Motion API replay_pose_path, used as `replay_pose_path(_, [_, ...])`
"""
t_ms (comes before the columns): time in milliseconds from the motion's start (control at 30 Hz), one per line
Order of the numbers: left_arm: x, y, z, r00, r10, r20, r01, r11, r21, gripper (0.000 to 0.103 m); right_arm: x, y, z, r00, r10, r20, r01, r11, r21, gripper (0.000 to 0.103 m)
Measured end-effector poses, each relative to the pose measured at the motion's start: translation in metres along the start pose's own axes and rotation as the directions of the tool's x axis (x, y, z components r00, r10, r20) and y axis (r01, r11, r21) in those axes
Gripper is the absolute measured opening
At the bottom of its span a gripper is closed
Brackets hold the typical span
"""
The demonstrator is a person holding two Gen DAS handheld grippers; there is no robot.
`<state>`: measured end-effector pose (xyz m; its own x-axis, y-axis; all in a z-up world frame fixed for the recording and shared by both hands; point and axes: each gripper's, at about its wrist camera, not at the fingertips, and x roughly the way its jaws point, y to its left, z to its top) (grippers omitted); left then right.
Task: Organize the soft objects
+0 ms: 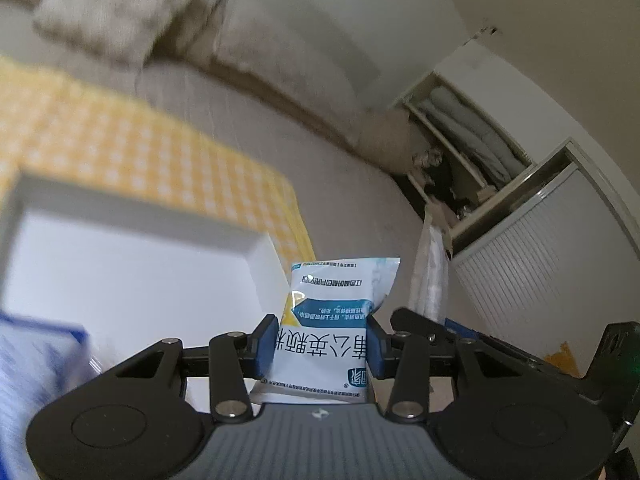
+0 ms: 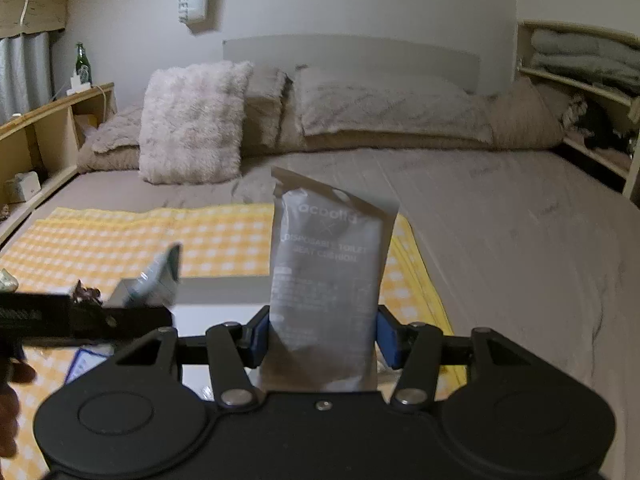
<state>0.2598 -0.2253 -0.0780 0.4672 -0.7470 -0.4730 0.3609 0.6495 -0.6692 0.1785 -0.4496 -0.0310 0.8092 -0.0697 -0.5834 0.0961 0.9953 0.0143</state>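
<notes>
A: What does the left gripper [image 1: 322, 346] hold?

B: Its blue fingers [image 1: 266, 346] are clamped on a pale blue-and-white sachet [image 1: 332, 320] with printed characters, upright, just beside the white box [image 1: 132, 264].

A: And the right gripper [image 2: 322, 336]?

B: Clamped on a grey packet [image 2: 328, 280] marked as a disposable toilet seat cushion, standing upright between its fingers [image 2: 387, 338], over the near edge of the same box [image 2: 216, 292].

A: Where is the box?

B: On a yellow checked cloth [image 2: 120, 236] spread over the bed [image 2: 520, 232]. A fluffy pillow [image 2: 192, 120] leans by the headboard, well apart from both packets.
</notes>
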Motion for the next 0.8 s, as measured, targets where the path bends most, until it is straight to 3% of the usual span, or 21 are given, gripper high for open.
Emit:
replay_pose_path(167, [0.041,0.010,-0.024,0.995,-0.004,-0.097,0.000,0.999,-0.044,0.046,0.010,-0.013,-0.012,0.998,-0.007,-0.069,0.006,1.000,-0.007,0.054])
replay_pose_path(367, [0.074,0.037,-0.044,0.982,0.072,-0.176,-0.092,0.990,-0.109,0.046,0.023,-0.014,-0.020,0.990,0.064,-0.129,-0.062,0.998,0.020,0.054])
replay_pose_path(567, [0.070,0.046,-0.046,0.977,0.156,-0.143,-0.170,0.981,-0.093,0.046,0.043,-0.001,-0.029,0.968,0.130,-0.214,-0.127,0.991,0.027,0.054])
replay_pose_path(667, [0.068,0.046,-0.043,0.966,0.214,-0.143,-0.229,0.969,-0.097,0.046,0.052,0.002,-0.036,0.959,0.138,-0.248,-0.137,0.990,0.021,0.054])
replay_pose_path(800, [0.059,0.051,-0.043,0.967,0.216,-0.137,-0.236,0.959,-0.156,0.047,0.063,0.005,-0.040,0.950,0.157,-0.271,-0.152,0.988,0.040,0.054])
